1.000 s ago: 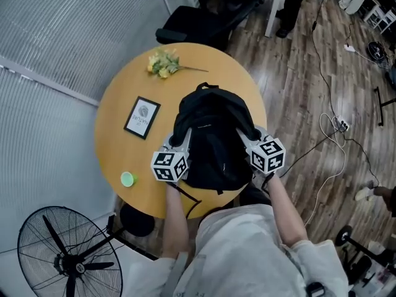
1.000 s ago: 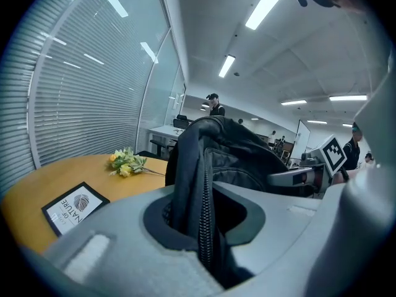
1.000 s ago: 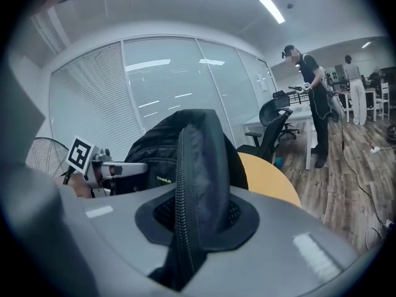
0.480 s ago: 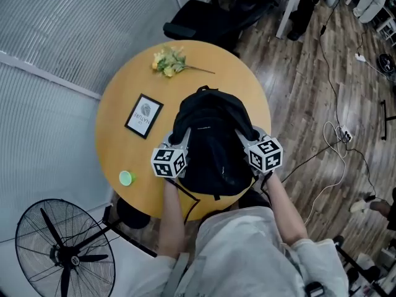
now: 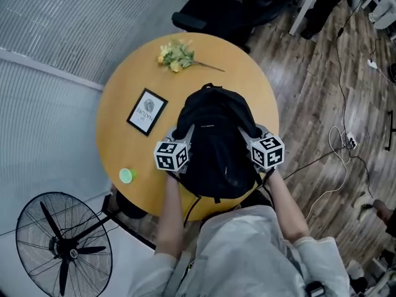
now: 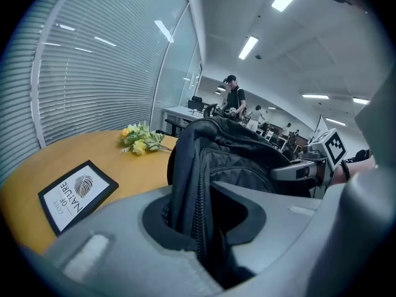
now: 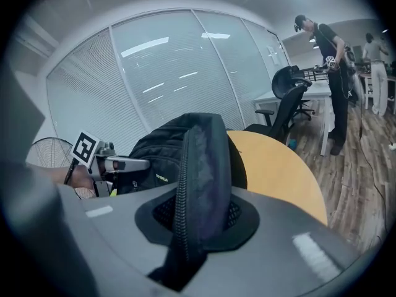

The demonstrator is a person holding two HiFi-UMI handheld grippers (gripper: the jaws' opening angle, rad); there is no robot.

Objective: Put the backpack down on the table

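A black backpack [image 5: 216, 138] sits over the near half of the round wooden table [image 5: 124, 104]. My left gripper [image 5: 184, 136] is shut on the bag's left side, with a fold of fabric and zipper [image 6: 197, 203] pinched between its jaws. My right gripper [image 5: 247, 136] is shut on the right side, clamping a padded fold with a zipper edge [image 7: 201, 184]. In the head view both marker cubes flank the bag. Whether the bag's bottom rests on the tabletop cannot be told; its near edge overhangs the table toward me.
A framed card [image 5: 147, 111] lies left of the bag, yellow flowers [image 5: 177, 55] at the far edge, a small green lid [image 5: 127, 176] near the left front. A floor fan [image 5: 59, 246] stands lower left, an office chair [image 5: 216, 14] beyond the table. People stand in the background.
Both grippers and the backpack have sunk toward the table and shifted slightly away from me. The grips on both sides look unchanged.
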